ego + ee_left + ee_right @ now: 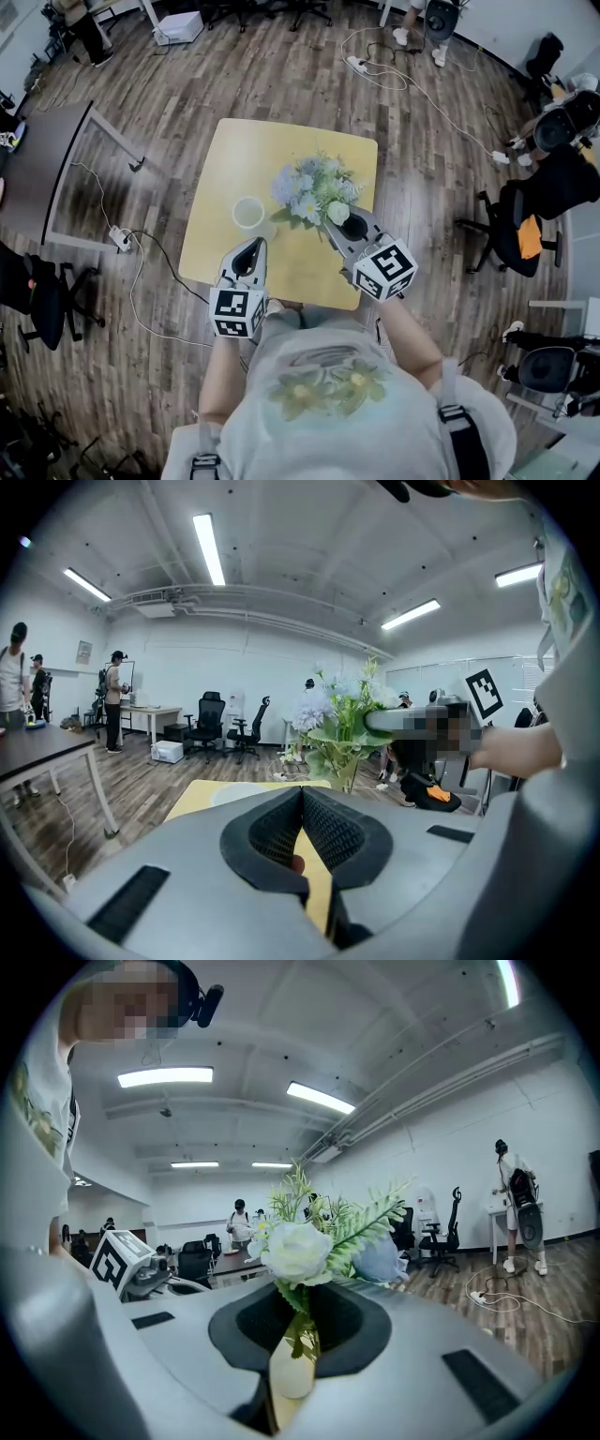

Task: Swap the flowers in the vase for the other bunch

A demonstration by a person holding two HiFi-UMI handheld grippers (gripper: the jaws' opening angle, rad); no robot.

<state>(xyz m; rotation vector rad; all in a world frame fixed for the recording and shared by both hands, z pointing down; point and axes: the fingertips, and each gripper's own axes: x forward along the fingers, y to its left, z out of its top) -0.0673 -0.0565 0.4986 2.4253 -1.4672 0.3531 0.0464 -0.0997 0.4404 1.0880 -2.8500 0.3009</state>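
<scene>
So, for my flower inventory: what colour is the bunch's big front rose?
White. The rose in the bunch shows best in the right gripper view.

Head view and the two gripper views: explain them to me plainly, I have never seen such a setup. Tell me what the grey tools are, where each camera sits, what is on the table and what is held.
There is no robot here: a person holds a grey two-jaw gripper in each hand. The head view looks down from a camera on the person's head. The other two pictures come from cameras riding on the grippers, looking along their jaws. On the yellow table stands a white vase. The right gripper is shut on the stems of a bunch of flowers, just beside the vase. The left gripper is shut and empty.
</scene>
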